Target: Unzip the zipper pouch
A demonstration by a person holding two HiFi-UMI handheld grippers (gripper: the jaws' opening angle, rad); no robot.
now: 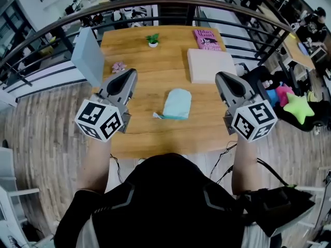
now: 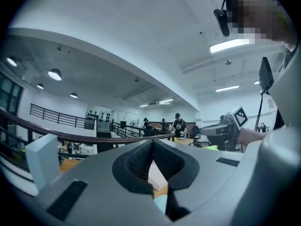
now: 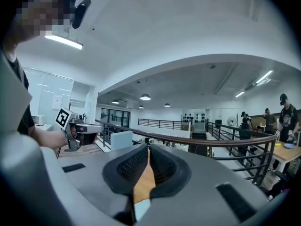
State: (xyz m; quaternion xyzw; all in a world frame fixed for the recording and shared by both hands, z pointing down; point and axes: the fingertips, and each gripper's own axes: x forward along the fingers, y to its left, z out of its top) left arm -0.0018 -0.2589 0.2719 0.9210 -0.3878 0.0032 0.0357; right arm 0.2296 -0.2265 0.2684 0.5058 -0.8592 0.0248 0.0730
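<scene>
Our left gripper [image 1: 131, 75] and right gripper [image 1: 220, 77] hung clenched and empty above the table [image 1: 145, 61]. The zipper pouch [image 1: 177, 103] lay flat there between them, apart from both sets of fingers.

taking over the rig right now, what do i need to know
Left gripper: shut, empty, held above the table, near left.
Right gripper: shut, empty, held above the near right.
Zipper pouch: flat on the table between them, untouched; what looks like its pull sticks out at its left near corner.
Done: cannot tell whether the zip is open.
Left: check it; if closed, pin the pouch and draw the pull.
</scene>
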